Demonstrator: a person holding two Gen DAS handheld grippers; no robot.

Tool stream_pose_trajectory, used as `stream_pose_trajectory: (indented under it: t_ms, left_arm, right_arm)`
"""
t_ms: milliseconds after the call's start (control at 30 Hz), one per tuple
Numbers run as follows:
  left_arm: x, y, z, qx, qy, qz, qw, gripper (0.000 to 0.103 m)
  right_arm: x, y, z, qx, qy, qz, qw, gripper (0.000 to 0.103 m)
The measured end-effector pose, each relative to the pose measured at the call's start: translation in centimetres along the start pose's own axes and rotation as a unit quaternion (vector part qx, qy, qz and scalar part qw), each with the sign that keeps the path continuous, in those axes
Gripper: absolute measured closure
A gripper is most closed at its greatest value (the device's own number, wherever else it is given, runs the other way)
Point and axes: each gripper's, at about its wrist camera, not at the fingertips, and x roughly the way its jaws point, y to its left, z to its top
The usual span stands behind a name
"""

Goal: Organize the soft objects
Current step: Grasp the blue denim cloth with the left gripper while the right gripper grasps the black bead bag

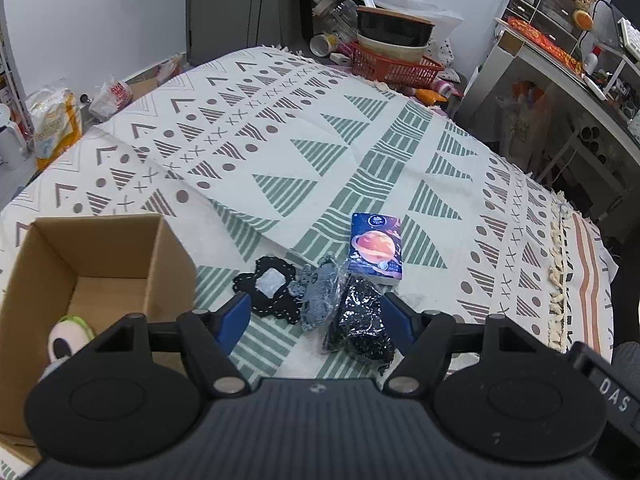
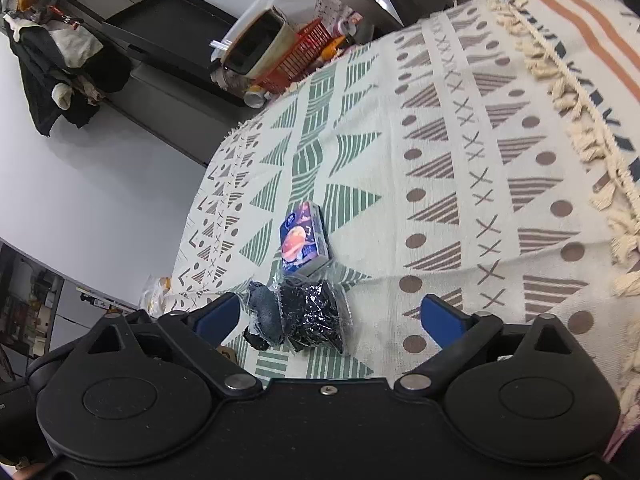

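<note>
left claw (image 1: 316, 316) agape over black bagged bundle (image 1: 358, 326), long axis near-to-far

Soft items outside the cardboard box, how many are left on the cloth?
4, clustered together: a black lace piece, a grey bagged item, a black bagged item, a tissue pack. Others may be hidden.

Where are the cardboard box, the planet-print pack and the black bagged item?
cardboard box (image 1: 108, 256), left wrist view, inner back wall.
planet-print pack (image 1: 376, 246), left wrist view, printed top face.
black bagged item (image 2: 314, 316), right wrist view, bag's middle.
</note>
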Motion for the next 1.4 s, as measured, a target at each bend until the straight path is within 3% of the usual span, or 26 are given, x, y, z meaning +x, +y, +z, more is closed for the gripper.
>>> stream_pose_trajectory:
  t_ms: [400,667,700,767,1067,1167,1233,1400]
  left_arm:
    - [4.2,0.7,-0.2,-0.027,0.017,-0.024,0.9992,0.044]
    - [7.0,1.0,0.1,-0.033,0.027,-0.034,0.9985,0.045]
    - [7.3,1.1,0.1,-0.035,0.027,-0.035,0.9984,0.047]
    - [7.8,1.4,0.2,-0.045,0.026,-0.039,0.9979,0.063]
    - [9.2,2.2,0.3,-0.06,0.037,-0.051,0.9962,0.082]
    - [9.2,2.2,0.2,-0.051,0.037,-0.051,0.9967,0.085]
    - [9.0,2.2,0.1,-0.052,0.034,-0.053,0.9966,0.085]
    - [7.7,2.1,0.1,-0.047,0.03,-0.053,0.9971,0.086]
  right_arm:
    - [3.0,-1.0,-0.4,0.009,0.009,-0.004,1.0,0.018]
    - [5.2,-1.0,-0.9,0.012,0.018,0.002,1.0,0.024]
    - [5.5,-1.0,-1.0,0.013,0.021,0.0,1.0,0.027]
    - [6.0,-1.1,-1.2,0.015,0.026,-0.001,1.0,0.031]
    - [6.7,-0.6,-1.4,0.008,0.014,0.007,1.0,0.033]
    - [7.3,-0.3,-1.7,-0.001,0.021,0.004,1.0,0.05]
    - [7.6,-0.1,-1.8,-0.006,0.033,0.008,0.999,0.069]
    - [6.9,0.4,-2.1,-0.017,0.034,0.023,0.999,0.079]
